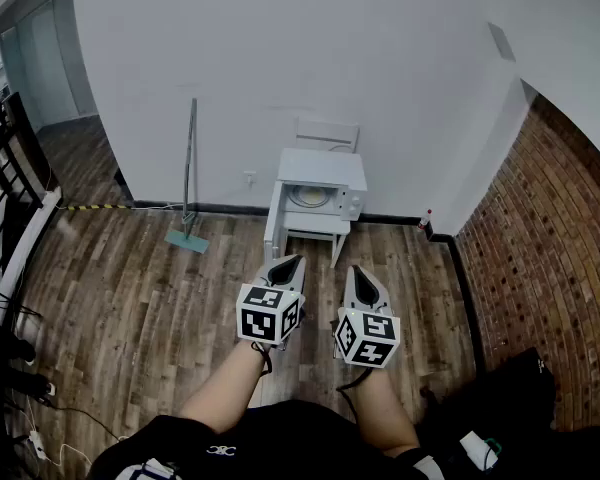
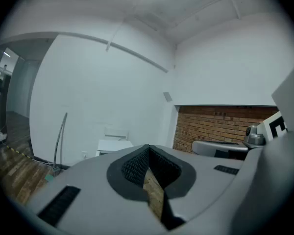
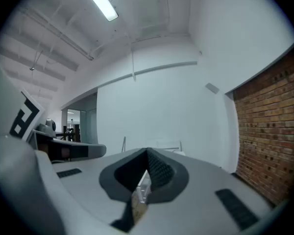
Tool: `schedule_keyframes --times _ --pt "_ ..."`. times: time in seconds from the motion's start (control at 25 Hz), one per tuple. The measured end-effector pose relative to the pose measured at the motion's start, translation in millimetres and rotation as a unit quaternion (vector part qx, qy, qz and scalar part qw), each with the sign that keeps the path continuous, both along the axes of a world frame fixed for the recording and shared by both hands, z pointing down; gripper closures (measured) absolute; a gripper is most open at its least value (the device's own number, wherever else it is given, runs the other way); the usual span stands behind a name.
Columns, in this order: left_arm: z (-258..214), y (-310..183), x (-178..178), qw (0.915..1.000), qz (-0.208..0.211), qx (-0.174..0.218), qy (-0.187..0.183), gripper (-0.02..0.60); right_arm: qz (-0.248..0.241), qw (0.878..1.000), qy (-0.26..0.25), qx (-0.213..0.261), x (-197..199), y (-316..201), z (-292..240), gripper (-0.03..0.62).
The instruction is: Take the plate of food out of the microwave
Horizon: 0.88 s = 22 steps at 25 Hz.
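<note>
A white microwave (image 1: 320, 193) stands on a small white table (image 1: 315, 230) against the far wall. Its door (image 1: 273, 223) hangs open to the left. Inside lies a pale plate (image 1: 307, 197); any food on it is too small to make out. Both grippers are held side by side over the wood floor, well short of the microwave and pointing toward it. The left gripper (image 1: 288, 261) (image 2: 148, 148) is shut with nothing in it. The right gripper (image 1: 360, 271) (image 3: 148, 153) is also shut and empty. In the left gripper view the microwave (image 2: 112, 144) shows just above the jaws.
A long-handled mop (image 1: 190, 168) leans on the wall left of the microwave, its teal head (image 1: 187, 239) on the floor. A small bottle (image 1: 425, 220) stands in the corner by the brick wall (image 1: 550, 258). A black rack (image 1: 5, 183) lines the left side, with cables near it.
</note>
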<state>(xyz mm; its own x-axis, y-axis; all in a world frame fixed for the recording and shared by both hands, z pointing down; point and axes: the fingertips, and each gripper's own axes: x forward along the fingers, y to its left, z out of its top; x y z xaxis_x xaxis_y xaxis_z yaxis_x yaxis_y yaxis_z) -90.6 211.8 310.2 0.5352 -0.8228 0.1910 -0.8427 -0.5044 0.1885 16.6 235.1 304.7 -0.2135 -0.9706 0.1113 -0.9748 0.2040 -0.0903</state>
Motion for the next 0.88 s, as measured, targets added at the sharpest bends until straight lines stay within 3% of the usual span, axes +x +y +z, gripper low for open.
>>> schedule_keyframes --times 0.44,0.88 --pt "2.1 -1.5 41.2 1.0 0.003 0.002 -0.005 0.586 -0.029 0.999 -0.001 -0.017 23.8 -3.9 10.5 0.582" --pt "15.8 6.0 83.5 0.9998 -0.003 -0.012 -0.014 0.586 -0.027 0.999 -0.009 -0.024 68.6 7.0 22.5 0.582"
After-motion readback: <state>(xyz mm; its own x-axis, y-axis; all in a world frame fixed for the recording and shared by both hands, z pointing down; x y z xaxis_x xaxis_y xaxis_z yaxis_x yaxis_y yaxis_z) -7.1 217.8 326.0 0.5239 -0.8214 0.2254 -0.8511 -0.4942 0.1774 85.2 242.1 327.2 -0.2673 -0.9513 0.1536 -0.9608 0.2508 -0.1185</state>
